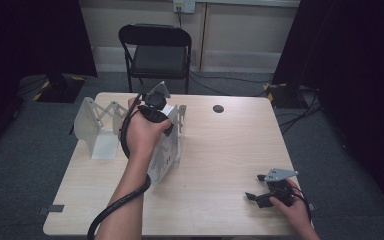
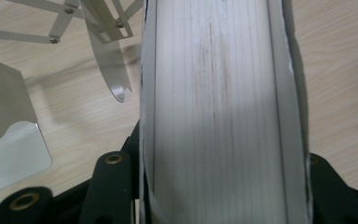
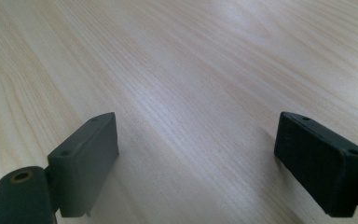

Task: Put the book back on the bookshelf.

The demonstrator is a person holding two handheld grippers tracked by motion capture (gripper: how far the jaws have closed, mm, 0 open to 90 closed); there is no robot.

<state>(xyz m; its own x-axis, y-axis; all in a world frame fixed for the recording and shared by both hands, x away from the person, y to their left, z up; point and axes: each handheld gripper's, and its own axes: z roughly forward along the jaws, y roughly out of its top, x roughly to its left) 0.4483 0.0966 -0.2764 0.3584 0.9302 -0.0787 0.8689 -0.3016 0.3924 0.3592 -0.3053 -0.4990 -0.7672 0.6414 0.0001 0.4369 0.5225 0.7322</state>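
Note:
A thick white book [image 1: 166, 156] stands on edge on the wooden table [image 1: 225, 150], leaning a little. My left gripper [image 1: 161, 114] is shut on its upper end. In the left gripper view the page edges of the book [image 2: 221, 112] run up between the two black jaws, which press its covers on both sides. Just left of the book stands a white metal expanding rack [image 1: 99, 127], its end plate [image 2: 9, 140] and scissor bars close by. My right gripper [image 1: 258, 188] rests low near the table's front right corner, open, with bare wood between its fingers [image 3: 86, 156].
A small dark round cap [image 1: 218, 108] sits in the tabletop at the back right. A black folding chair [image 1: 157, 50] stands behind the table. Black curtains hang at both sides. A thick cable trails from the left gripper off the front edge.

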